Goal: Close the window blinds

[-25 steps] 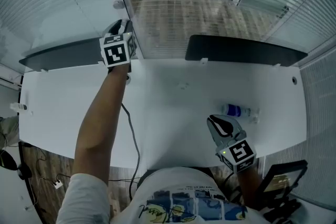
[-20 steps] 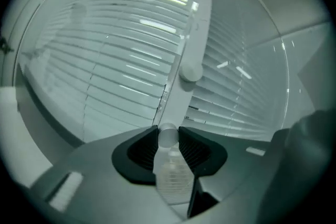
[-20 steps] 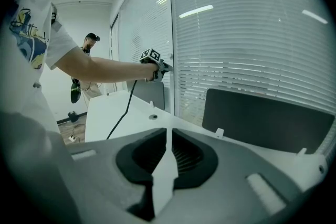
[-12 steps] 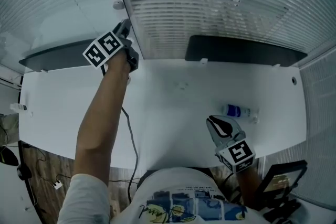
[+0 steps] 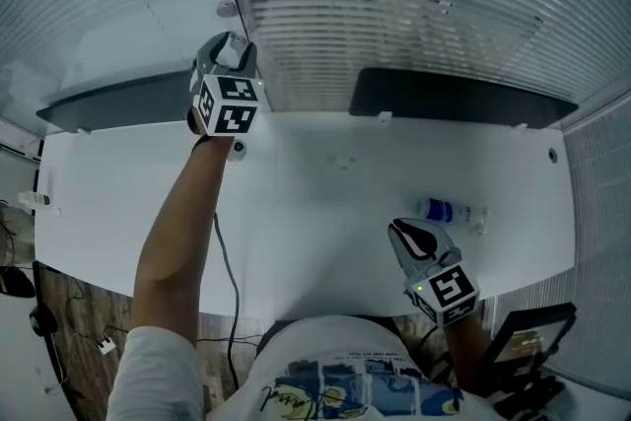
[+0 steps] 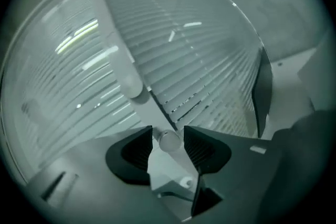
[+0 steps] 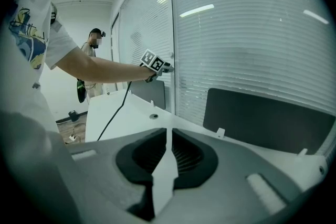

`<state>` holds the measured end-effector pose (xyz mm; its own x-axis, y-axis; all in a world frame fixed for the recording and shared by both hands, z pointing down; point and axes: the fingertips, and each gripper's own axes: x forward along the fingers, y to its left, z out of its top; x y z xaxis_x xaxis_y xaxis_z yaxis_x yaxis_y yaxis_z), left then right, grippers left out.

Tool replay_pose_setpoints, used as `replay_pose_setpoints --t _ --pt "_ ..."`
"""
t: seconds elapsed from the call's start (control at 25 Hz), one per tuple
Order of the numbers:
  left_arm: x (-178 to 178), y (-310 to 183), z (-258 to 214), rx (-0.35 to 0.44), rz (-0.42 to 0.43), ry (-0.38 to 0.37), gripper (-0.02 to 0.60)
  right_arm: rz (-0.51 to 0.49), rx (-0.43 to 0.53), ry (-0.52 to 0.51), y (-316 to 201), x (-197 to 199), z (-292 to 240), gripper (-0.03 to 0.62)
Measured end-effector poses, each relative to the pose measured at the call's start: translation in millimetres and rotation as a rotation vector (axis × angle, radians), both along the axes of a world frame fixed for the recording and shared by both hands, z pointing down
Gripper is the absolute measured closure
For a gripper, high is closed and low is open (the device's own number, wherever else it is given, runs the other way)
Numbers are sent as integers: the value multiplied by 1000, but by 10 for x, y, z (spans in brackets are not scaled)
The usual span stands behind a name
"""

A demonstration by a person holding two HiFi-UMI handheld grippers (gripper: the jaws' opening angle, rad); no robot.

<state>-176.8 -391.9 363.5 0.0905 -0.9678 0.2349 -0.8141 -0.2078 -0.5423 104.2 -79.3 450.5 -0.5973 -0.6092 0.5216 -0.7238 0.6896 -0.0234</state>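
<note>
The window blind (image 5: 394, 5) hangs behind the white desk, its slats turned flat and shut. My left gripper (image 5: 229, 44) reaches up to the window frame post at the blind's left edge. In the left gripper view a small round knob (image 6: 169, 140) on that post sits between the pads of my left gripper (image 6: 168, 136), with a thin gap on each side. Those jaws have just been opening. A second, longer knob (image 6: 131, 89) stands higher on the post. My right gripper (image 5: 407, 230) rests low over the desk's near right, shut and empty (image 7: 168, 134).
A plastic bottle (image 5: 449, 209) lies on the white desk (image 5: 325, 202). Two dark panels (image 5: 463, 97) (image 5: 118, 104) stand along the desk's far edge. A cable (image 5: 225, 261) hangs from my left arm. Another person (image 7: 93, 60) stands far off to the left.
The middle blind's slats have turned from open, with the floor showing through, to shut. My left gripper rolled at the knob and its jaws opened off it. The right gripper stayed put.
</note>
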Motion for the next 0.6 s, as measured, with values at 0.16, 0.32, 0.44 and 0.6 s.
replay_pose_setpoints --t 0.16,0.32,0.44,0.6 --pt "66 -22 71 13 15 -262 426 0 -1 2 -10 -7 -12 572" --pt "78 -40 109 16 8 -341 445 2 -2 -2 -11 -7 -1 572" --pt "51 -38 89 9 -13 -208 446 8 -5 -2 -10 8 11 572" --pt "1 -20 49 1 -45 30 449 9 -8 0 -6 21 29 572"
